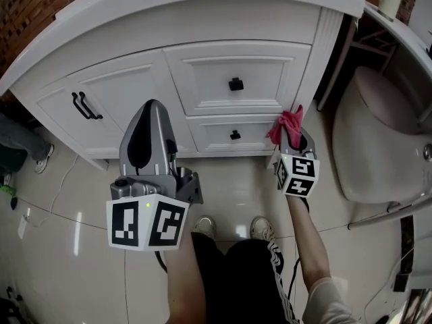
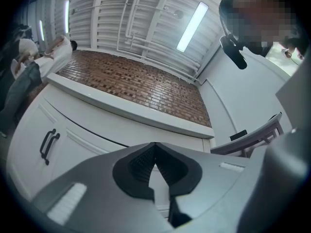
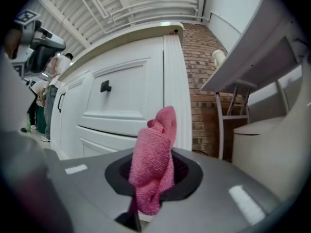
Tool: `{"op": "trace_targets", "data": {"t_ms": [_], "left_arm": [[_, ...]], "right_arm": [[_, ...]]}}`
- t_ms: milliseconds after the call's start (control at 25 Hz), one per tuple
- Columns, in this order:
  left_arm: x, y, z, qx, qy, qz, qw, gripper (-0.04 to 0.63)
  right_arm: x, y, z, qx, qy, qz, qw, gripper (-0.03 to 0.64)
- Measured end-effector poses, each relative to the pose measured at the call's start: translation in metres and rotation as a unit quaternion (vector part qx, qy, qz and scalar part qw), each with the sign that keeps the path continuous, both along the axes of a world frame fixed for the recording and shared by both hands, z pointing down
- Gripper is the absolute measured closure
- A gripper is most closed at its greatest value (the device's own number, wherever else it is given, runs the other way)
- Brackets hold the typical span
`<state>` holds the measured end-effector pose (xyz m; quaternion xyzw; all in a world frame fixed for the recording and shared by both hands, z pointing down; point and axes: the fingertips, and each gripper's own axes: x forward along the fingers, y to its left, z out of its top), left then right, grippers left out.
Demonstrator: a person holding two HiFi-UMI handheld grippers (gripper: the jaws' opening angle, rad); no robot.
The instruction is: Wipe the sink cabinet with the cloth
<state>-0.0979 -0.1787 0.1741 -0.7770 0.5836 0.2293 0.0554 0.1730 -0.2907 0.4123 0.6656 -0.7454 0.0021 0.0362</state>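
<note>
Pink nubbly terry cloth (image 3: 156,164), bunched upright, sits clamped in the right gripper (image 1: 291,137), just beside the fluted corner post of the white panelled sink cabinet (image 1: 202,19). Grey plastic left gripper (image 2: 154,152) is closed and empty, facing the black-handled doors (image 1: 86,105) above glossy floor tiles (image 1: 229,194).

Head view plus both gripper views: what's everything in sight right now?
sink cabinet: one, white, ahead against brick wall
drawers: two, white, black knobs, stacked on cabinet's right half
door handles: two, black, cabinet's left doors
cloth: one, pink, by cabinet's lower right corner
rounded fixture: one, white, right of cabinet
floor: one, beige tiles, underfoot
shoes: two, pale, bottom centre
left gripper: one, grey, shut, empty
right gripper: one, grey, shut on cloth
</note>
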Motion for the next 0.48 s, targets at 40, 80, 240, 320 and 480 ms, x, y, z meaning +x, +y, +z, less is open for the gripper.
{"op": "trace_targets", "data": {"t_ms": [40,80,240,320,480], "left_arm": [[-0.004,0.002,-0.001,0.002,0.006,-0.002,1.0,0.581],[-0.007,0.004,-0.002,0.003,0.012,-0.003,0.9999,0.581],[-0.013,0.014,-0.001,0.002,0.036,0.003,0.9993,0.581],[-0.016,0.019,-0.003,0.002,0.044,0.01,0.999,0.581],[-0.027,0.029,-0.009,0.019,0.053,0.011,0.9984,0.581]], "right_arm": [[-0.016,0.003,-0.002,0.007,-0.002,-0.016,1.0,0.558],[-0.036,0.004,-0.004,0.012,-0.002,-0.037,0.999,0.558],[-0.141,0.0,0.006,0.011,0.014,-0.139,0.99,0.558],[-0.194,-0.002,0.014,0.01,0.036,-0.189,0.981,0.558],[-0.275,-0.006,0.036,0.0,0.093,-0.265,0.96,0.558]]}}
